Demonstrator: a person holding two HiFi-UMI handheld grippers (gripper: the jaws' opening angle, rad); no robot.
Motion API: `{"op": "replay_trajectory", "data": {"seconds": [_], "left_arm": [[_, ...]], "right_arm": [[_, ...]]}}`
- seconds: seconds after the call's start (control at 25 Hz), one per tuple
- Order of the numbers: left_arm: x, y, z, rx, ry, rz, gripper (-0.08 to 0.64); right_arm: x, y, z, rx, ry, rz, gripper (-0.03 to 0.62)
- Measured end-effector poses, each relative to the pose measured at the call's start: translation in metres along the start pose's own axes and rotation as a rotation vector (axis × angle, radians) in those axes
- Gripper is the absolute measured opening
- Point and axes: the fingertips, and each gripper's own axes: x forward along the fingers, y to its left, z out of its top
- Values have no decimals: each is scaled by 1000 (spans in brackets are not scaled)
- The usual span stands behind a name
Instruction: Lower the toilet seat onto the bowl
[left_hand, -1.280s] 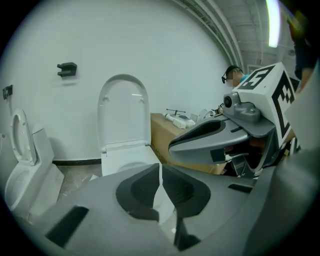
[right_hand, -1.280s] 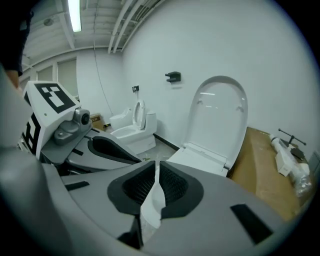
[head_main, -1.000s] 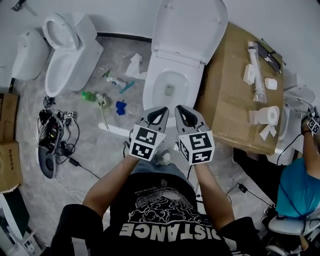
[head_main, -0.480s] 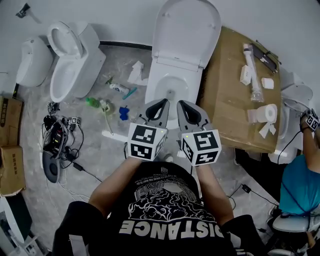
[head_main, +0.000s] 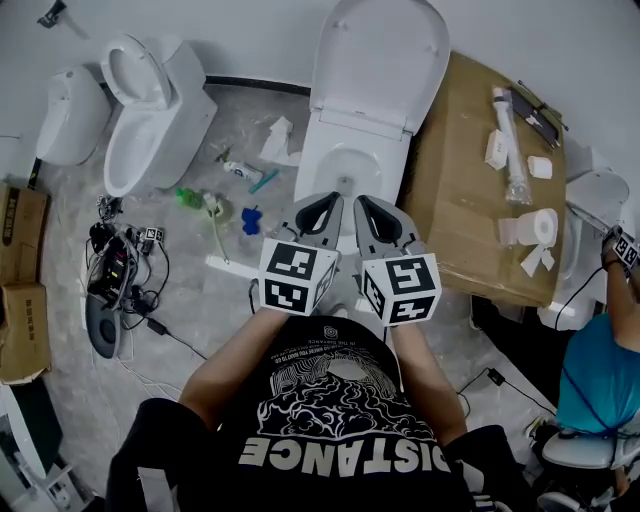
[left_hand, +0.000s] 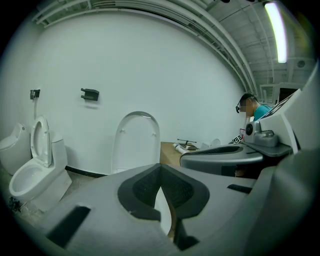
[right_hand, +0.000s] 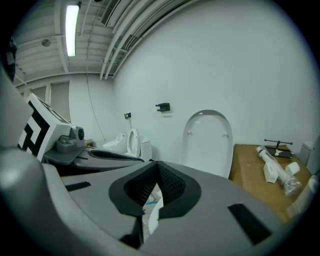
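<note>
At the far left of the head view, two cardboard boxes (head_main: 20, 330) sit against the edge. Beside them a tangle of cables (head_main: 112, 272) lies on the grey floor (head_main: 200, 310). Above these stands a second toilet (head_main: 150, 110) with its own seat up. Between that toilet and the middle one, litter lies on the floor: a green bottle (head_main: 187, 198), a tube (head_main: 241, 171) and a scrap of white paper (head_main: 277, 141).

In the middle, the toilet seat (head_main: 380, 60) is raised, standing upright against the white wall above the open bowl (head_main: 312, 178). Nothing touches it.

The left gripper (head_main: 333, 198) is held over the near rim of the bowl, pointing toward the seat but well short of it. In the left gripper view its jaws are pressed together with nothing between them (left_hand: 161, 167), and the raised seat (left_hand: 136, 142) stands beyond them. The right gripper (head_main: 362, 201) is just beside the left one, level with it. Its jaws are also closed and empty (right_hand: 157, 165), with the upright seat (right_hand: 207, 142) ahead and to the right.

To the right of the toilet is a big cardboard box (head_main: 460, 200). On it lie a clear pipe (head_main: 510, 140) and a roll of paper (head_main: 545, 228). At the far right is another person in a blue shirt (head_main: 600, 370).
</note>
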Motion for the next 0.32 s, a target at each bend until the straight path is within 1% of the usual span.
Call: {"op": "replay_trajectory", "data": {"seconds": [0.32], "left_arm": [[-2,2,-8,-14,7,4,11]], "right_arm": [[0,5,-6,1,2,4,15]]}}
